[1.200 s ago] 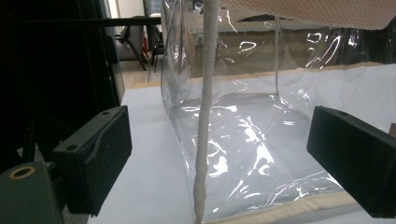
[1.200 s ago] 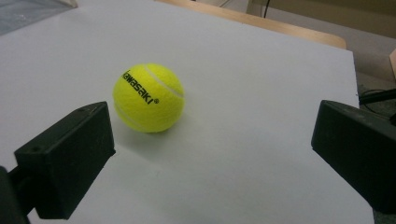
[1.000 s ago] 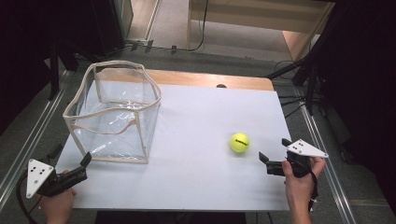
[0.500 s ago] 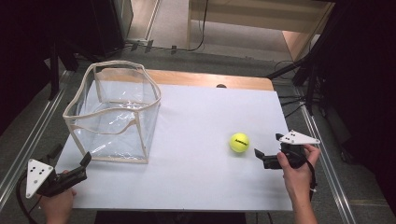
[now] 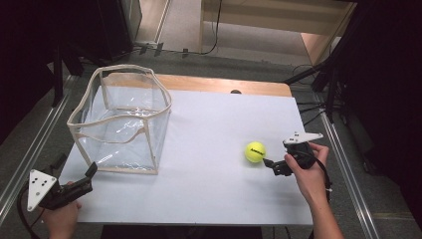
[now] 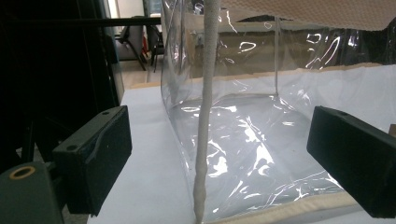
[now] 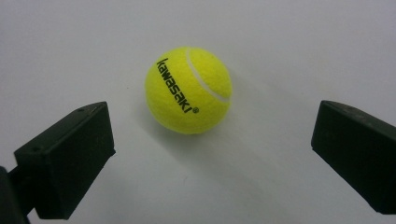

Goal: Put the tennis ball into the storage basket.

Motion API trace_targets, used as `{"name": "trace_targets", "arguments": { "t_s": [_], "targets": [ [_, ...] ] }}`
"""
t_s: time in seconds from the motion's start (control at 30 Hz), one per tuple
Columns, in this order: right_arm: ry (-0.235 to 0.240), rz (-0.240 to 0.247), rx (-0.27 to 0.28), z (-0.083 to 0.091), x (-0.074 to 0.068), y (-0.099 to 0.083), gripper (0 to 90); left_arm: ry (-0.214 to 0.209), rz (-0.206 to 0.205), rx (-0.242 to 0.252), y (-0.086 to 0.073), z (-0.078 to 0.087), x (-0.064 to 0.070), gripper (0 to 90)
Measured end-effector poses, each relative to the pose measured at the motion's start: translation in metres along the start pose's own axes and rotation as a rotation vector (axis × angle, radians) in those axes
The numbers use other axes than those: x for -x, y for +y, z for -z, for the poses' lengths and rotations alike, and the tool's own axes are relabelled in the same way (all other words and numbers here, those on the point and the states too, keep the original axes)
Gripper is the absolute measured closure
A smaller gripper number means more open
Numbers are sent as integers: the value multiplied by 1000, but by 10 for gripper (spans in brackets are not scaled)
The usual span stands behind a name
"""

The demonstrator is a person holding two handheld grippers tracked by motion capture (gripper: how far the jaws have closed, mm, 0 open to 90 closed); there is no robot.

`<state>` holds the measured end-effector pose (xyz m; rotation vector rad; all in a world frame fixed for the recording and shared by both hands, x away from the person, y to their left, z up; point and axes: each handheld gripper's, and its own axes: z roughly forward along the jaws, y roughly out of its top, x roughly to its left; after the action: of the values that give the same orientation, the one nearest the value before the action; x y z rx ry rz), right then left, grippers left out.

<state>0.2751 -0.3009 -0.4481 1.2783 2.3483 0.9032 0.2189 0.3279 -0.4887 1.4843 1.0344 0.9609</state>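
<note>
I have brought my right gripper (image 5: pixel 268 162) in from the right edge of the table (image 5: pixel 209 199) toward the tennis ball (image 5: pixel 255 152). A second ago it sat well apart from the ball; now its tips are just beside the ball's near right side. In the right gripper view the jaws stand wide, with the ball (image 7: pixel 188 89) between and just ahead of them, not touching. My right hand (image 5: pixel 306 167) has followed along.

A clear plastic bin (image 5: pixel 122 119) with a cream fabric rim stood open on the left part of the white table (image 5: pixel 209 129), whose far wooden edge (image 5: pixel 224 84) showed bare, while cables (image 5: pixel 214 35) trailed across the floor beyond it.
</note>
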Motion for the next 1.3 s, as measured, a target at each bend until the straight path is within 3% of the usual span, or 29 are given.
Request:
{"name": "trace_targets", "arguments": {
  "t_s": [0.13, 0.5, 0.73, 0.87, 1.3],
  "targets": [
    [17, 37, -36, -8, 1, 7, 0, 0, -4, -2, 0, 0, 0, 69],
    [42, 76, -125, -25, -3, 23, 0, -1, -10, -1, 0, 0, 0, 69],
    [48, 77, -169, -32, -3, 28, 0, 0, -9, -2, 0, 1, 0, 69],
    [88, 68, -191, -37, -2, 32, 0, 0, -8, -2, 0, 1, 0, 69],
    [96, 96, -252, -48, -9, 40, 0, -1, -5, -2, 0, 1, -1, 69]
  ]
}}
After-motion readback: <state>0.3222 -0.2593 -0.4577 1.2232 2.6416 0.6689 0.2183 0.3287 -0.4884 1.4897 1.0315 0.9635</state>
